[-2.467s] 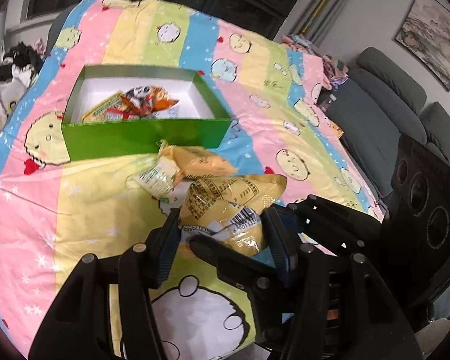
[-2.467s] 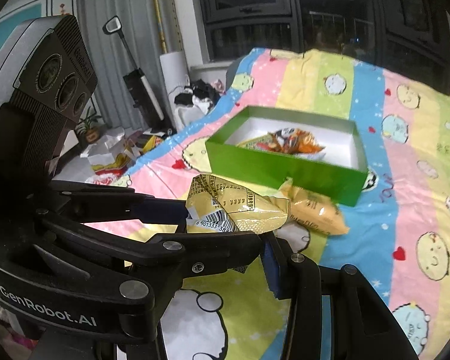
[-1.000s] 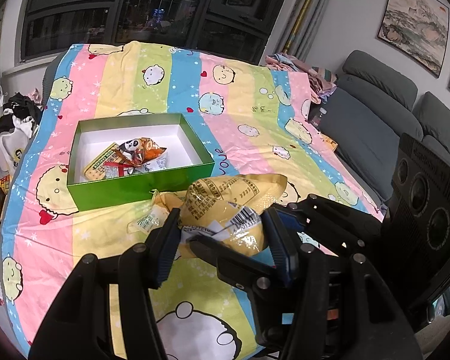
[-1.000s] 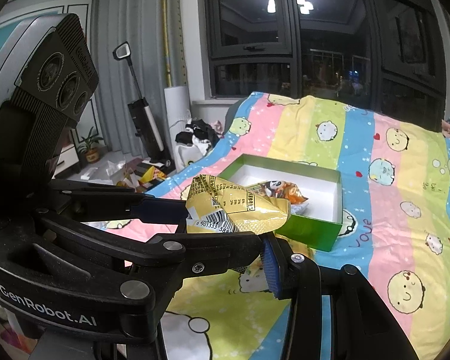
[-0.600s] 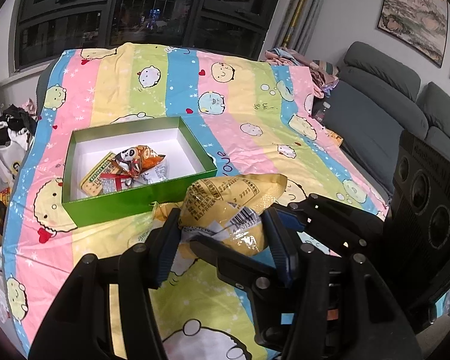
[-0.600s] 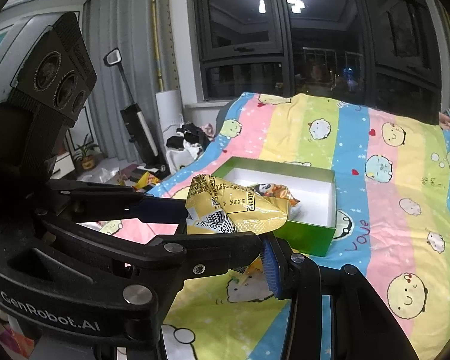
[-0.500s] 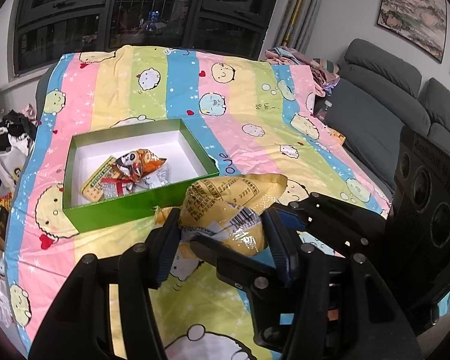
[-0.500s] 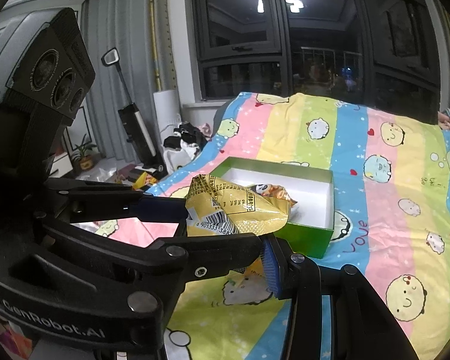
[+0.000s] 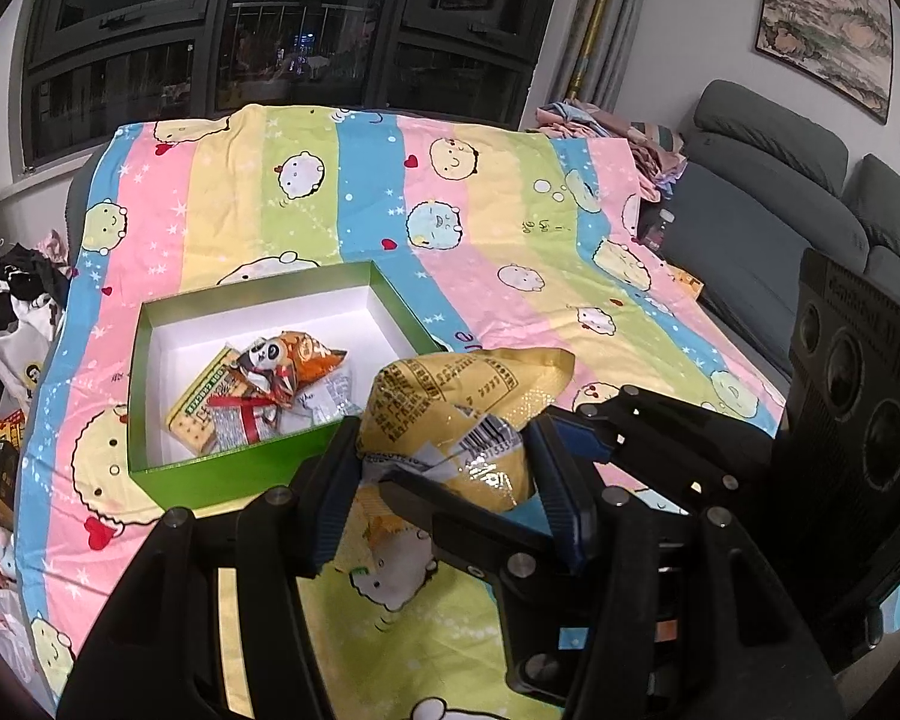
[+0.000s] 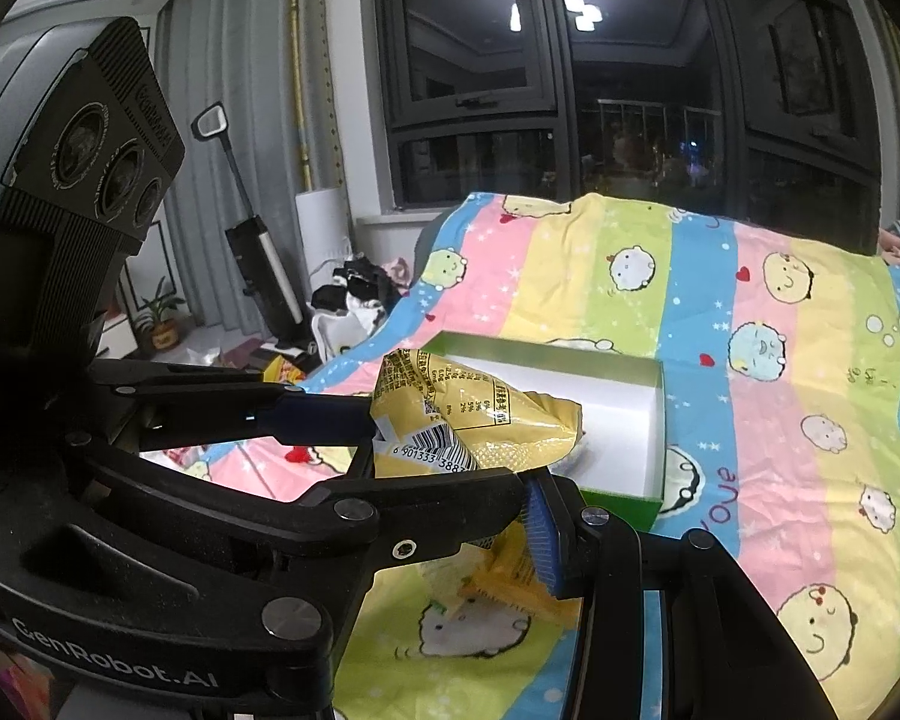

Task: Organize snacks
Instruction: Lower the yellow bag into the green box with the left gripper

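Observation:
A yellow snack bag with a barcode is held up above the bed, pinched between both grippers. My left gripper has its blue pads on either side of the bag. My right gripper also grips the yellow snack bag. The green box with a white inside lies on the striped bedsheet to the front left and holds several snack packets. In the right wrist view the green box sits just behind the bag. Another orange-yellow packet lies on the sheet below the grippers.
The striped cartoon bedsheet covers the bed. A grey sofa stands at the right. A vacuum, clothes and clutter lie on the floor left of the bed. Dark windows stand behind.
Both grippers, still holding the yellow bag, have lifted up and back from the sheet. The green box and the loose packets now sit lower and farther in view.

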